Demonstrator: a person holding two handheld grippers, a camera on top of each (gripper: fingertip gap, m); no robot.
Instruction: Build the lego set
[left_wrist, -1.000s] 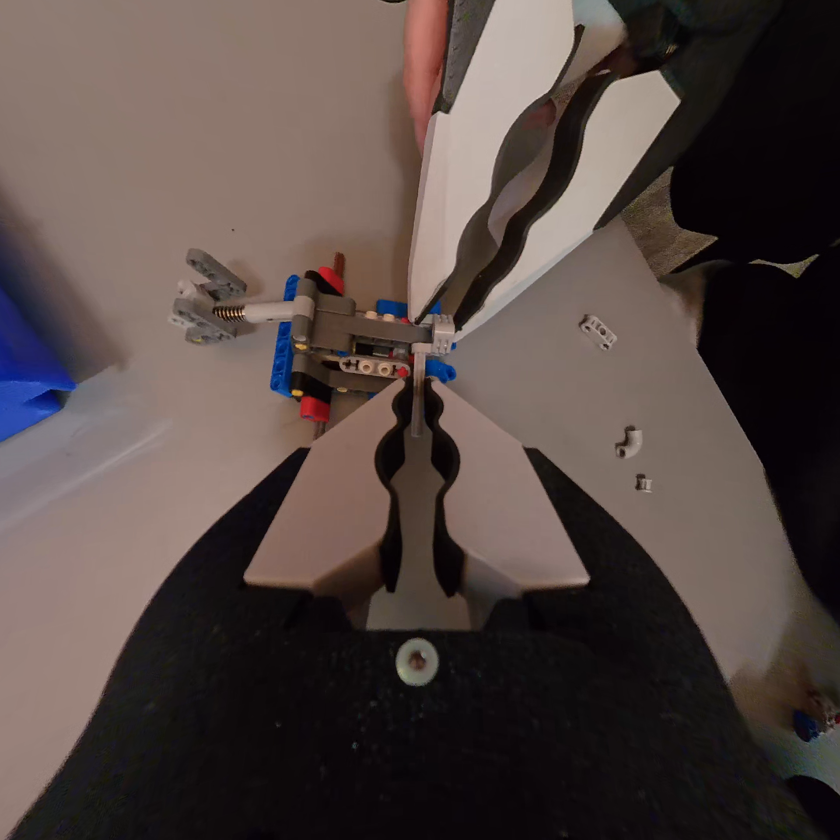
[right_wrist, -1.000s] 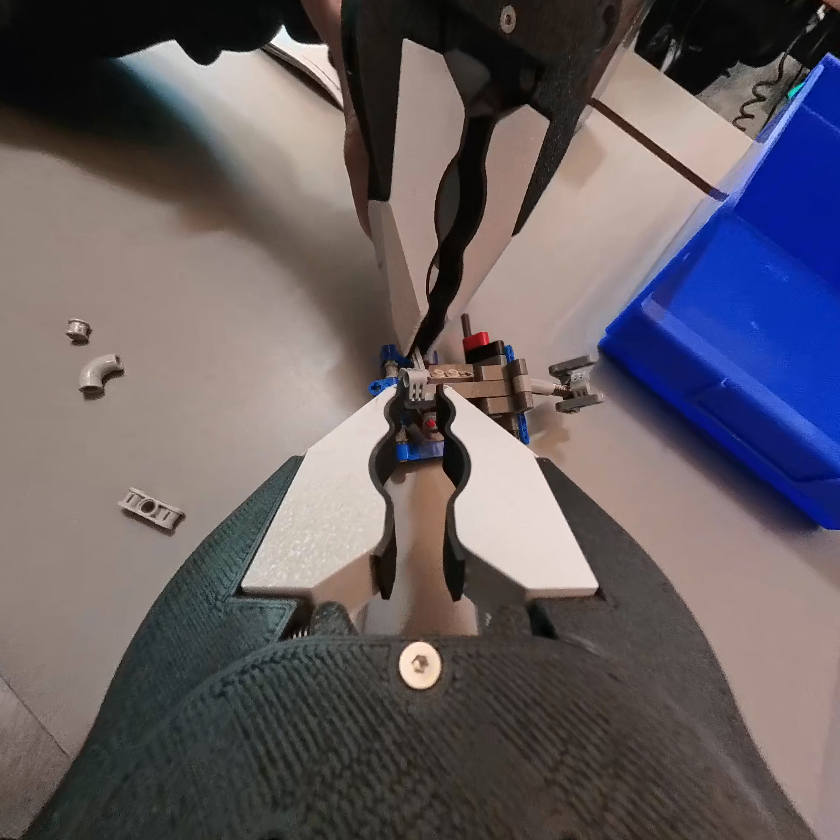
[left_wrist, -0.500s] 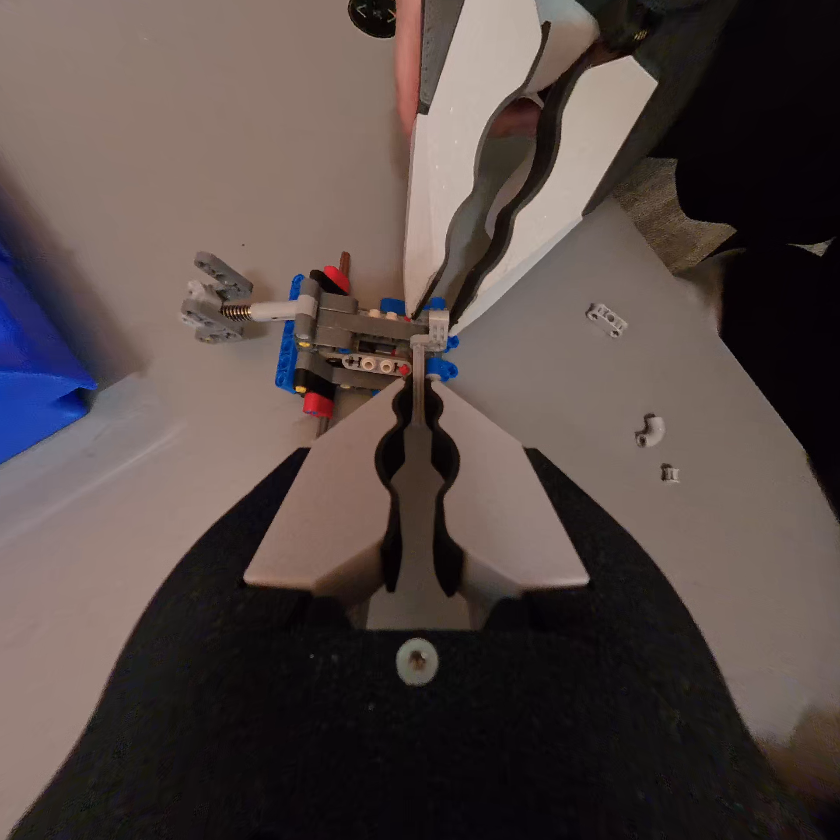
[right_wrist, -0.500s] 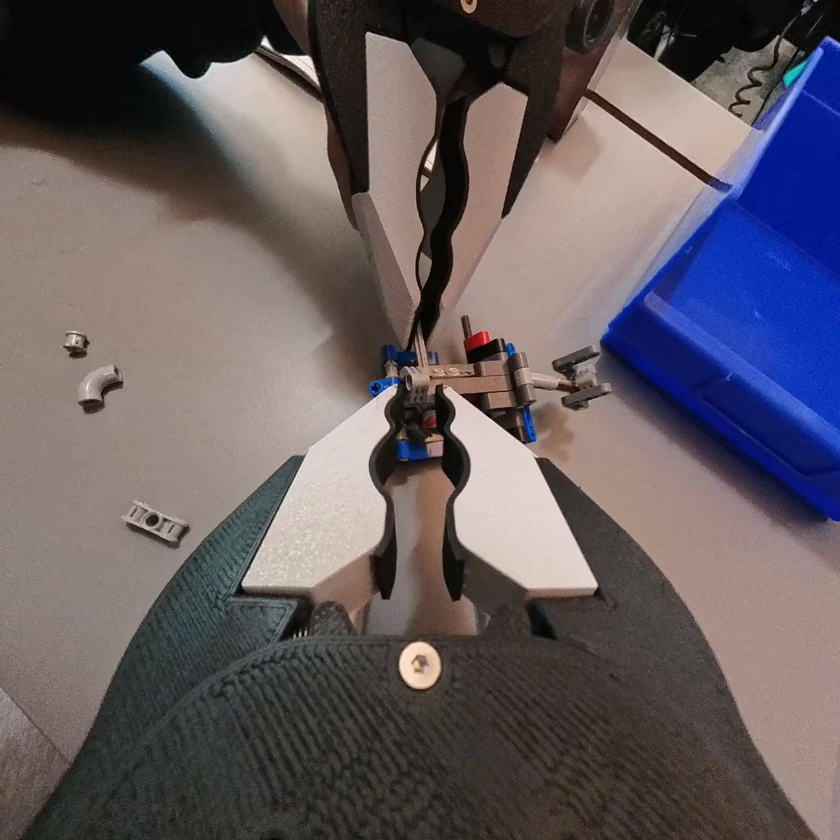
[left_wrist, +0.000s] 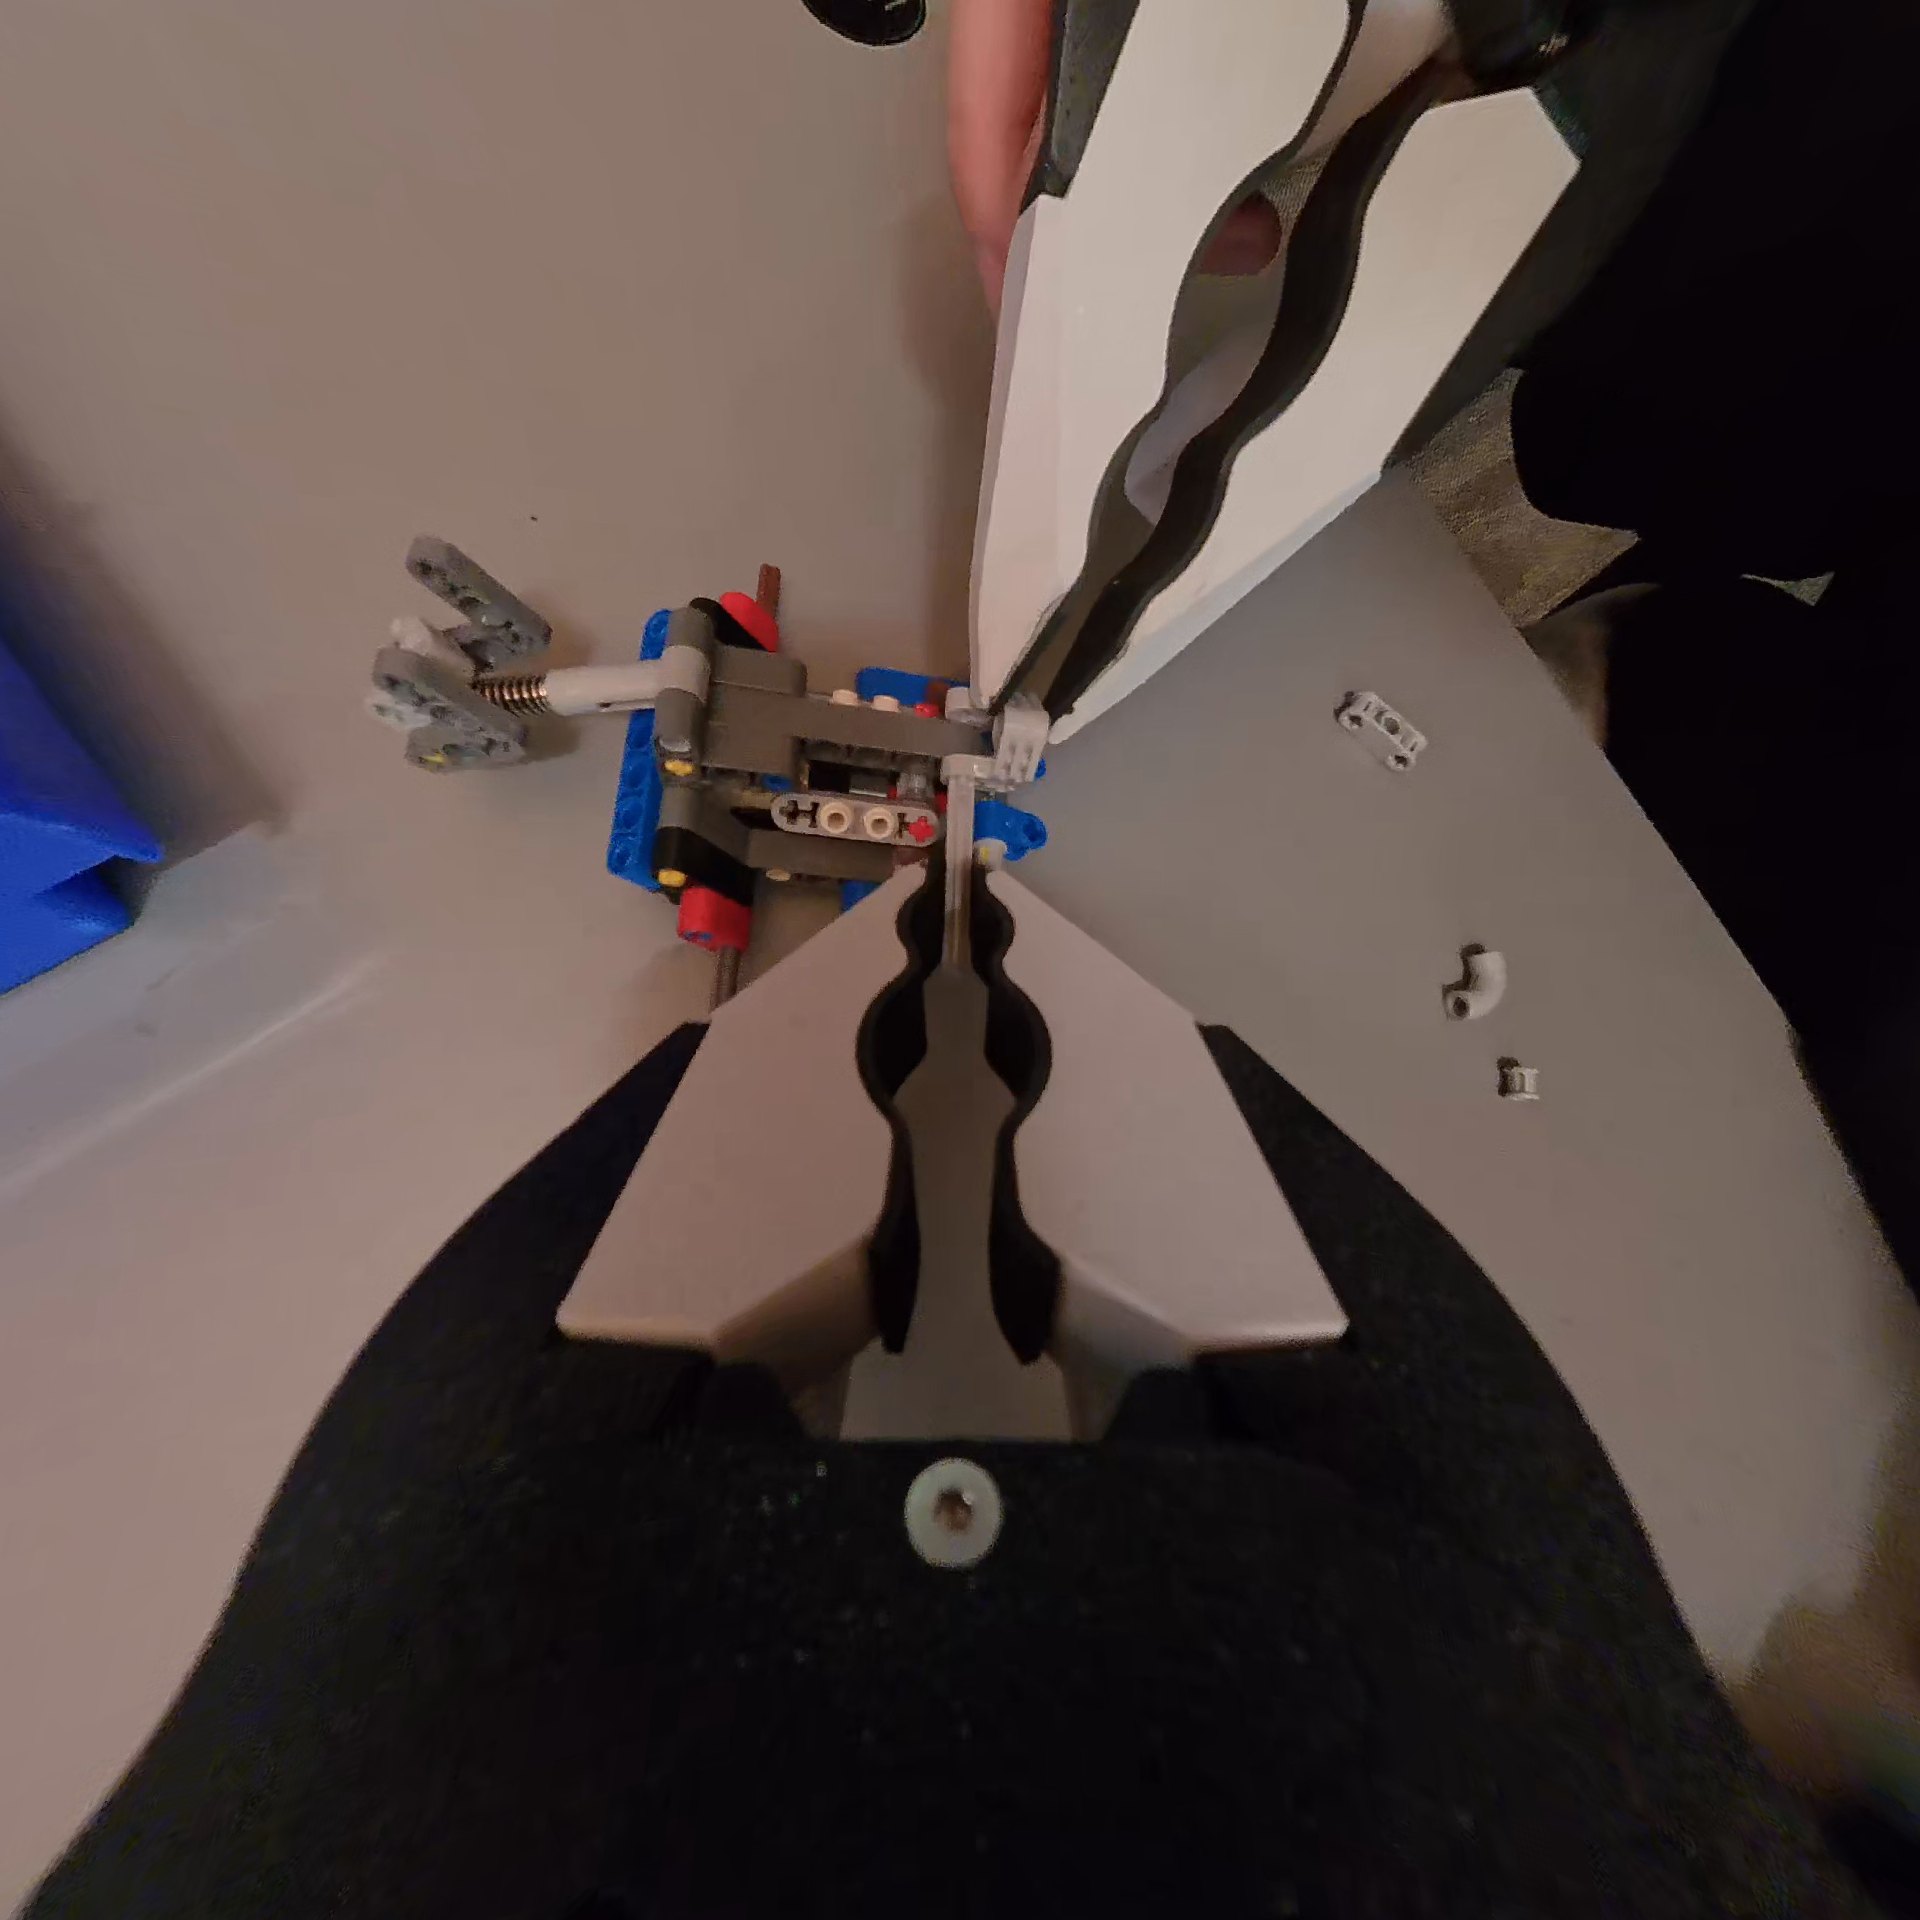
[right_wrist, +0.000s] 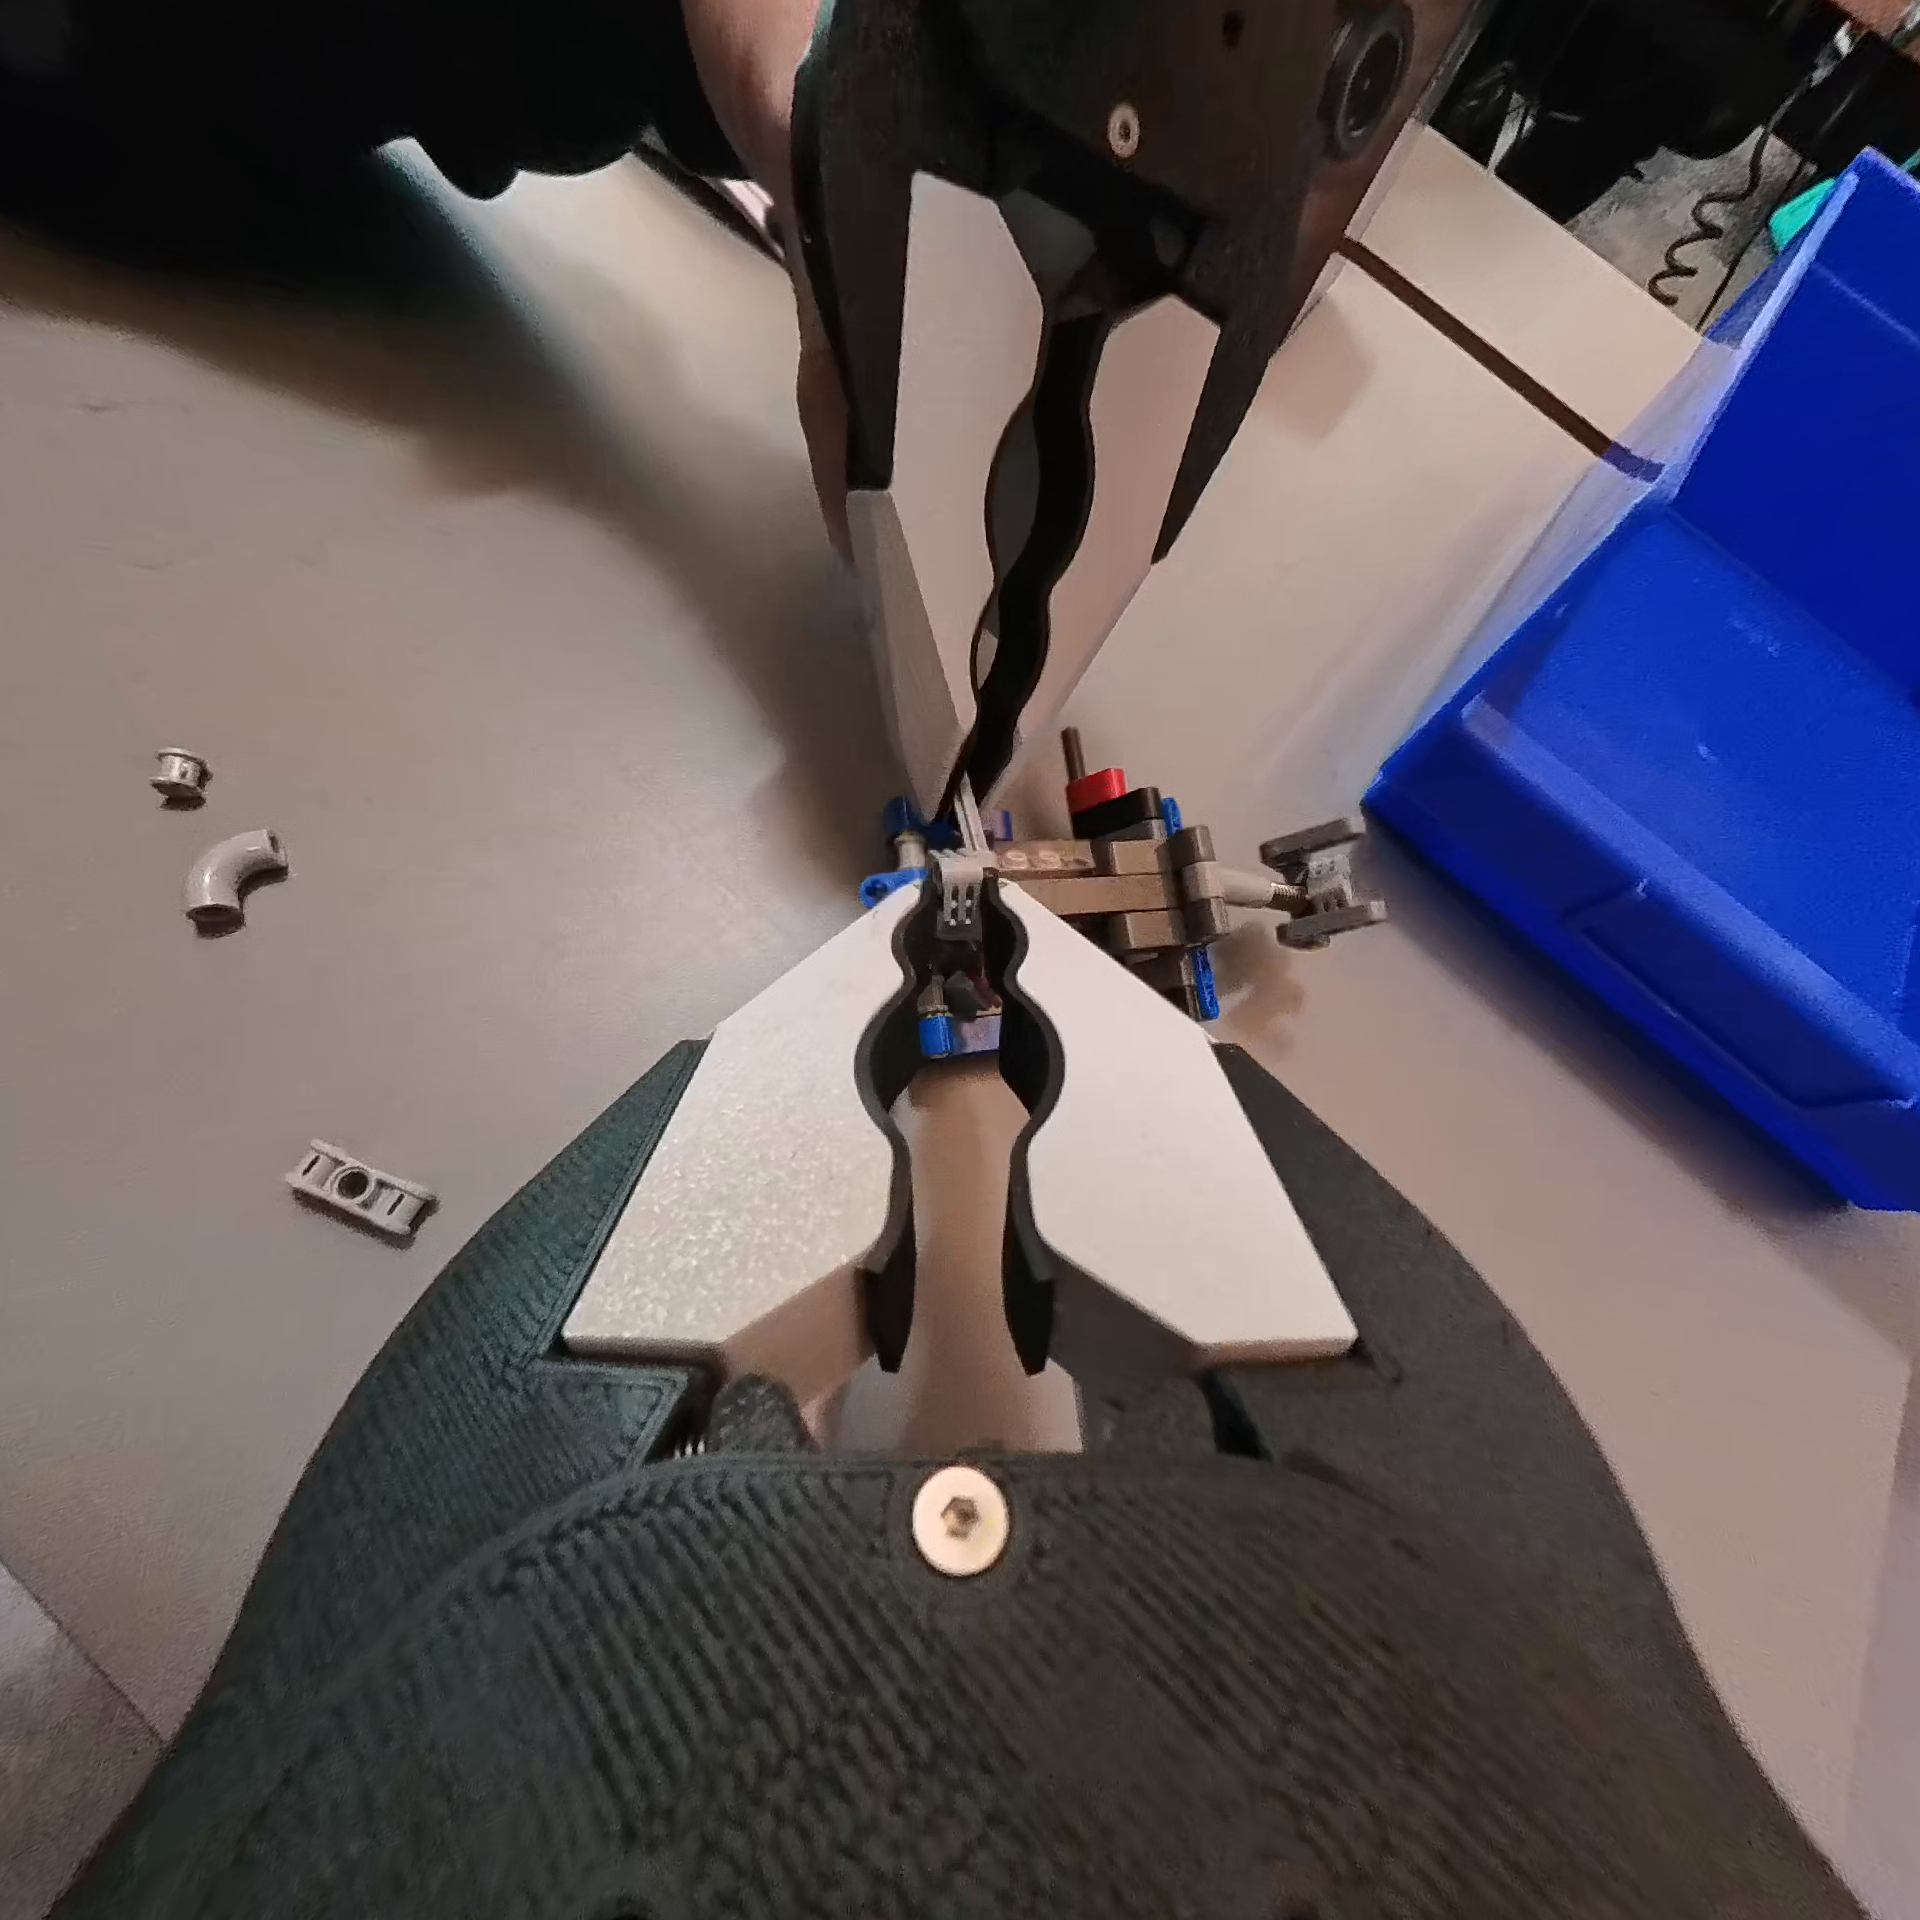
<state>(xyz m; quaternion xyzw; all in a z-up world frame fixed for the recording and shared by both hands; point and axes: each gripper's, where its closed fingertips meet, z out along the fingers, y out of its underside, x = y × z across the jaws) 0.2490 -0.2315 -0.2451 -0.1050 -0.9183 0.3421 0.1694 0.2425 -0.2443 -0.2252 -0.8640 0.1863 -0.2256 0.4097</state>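
A small model (left_wrist: 748, 727) of grey, blue and red bricks lies on the grey table (left_wrist: 312, 312). My left gripper (left_wrist: 954, 883) is shut on a thin light grey axle (left_wrist: 958, 831) that runs from its tips to a light grey connector (left_wrist: 1020, 740) at the model's end. My right gripper (right_wrist: 956, 904) is shut on that connector (right_wrist: 961, 883), with both pads against its sides. In the left wrist view the right gripper (left_wrist: 1023, 707) comes down from the top. In the right wrist view the left gripper (right_wrist: 964, 800) comes from the top with the axle (right_wrist: 968, 821) in its tips.
A blue bin (right_wrist: 1662, 831) stands right of the model, close to its sprung end (right_wrist: 1320, 883). Three loose grey parts lie on the table to the left: a bush (right_wrist: 182, 774), an elbow (right_wrist: 234, 873) and a flat connector (right_wrist: 358, 1190). A hand (left_wrist: 987, 156) holds the right gripper. My left and right fingertips are right by each other.
My right jaws have narrowed and now press on the light grey connector. My left gripper has stayed shut on the axle. The model has hardly moved.
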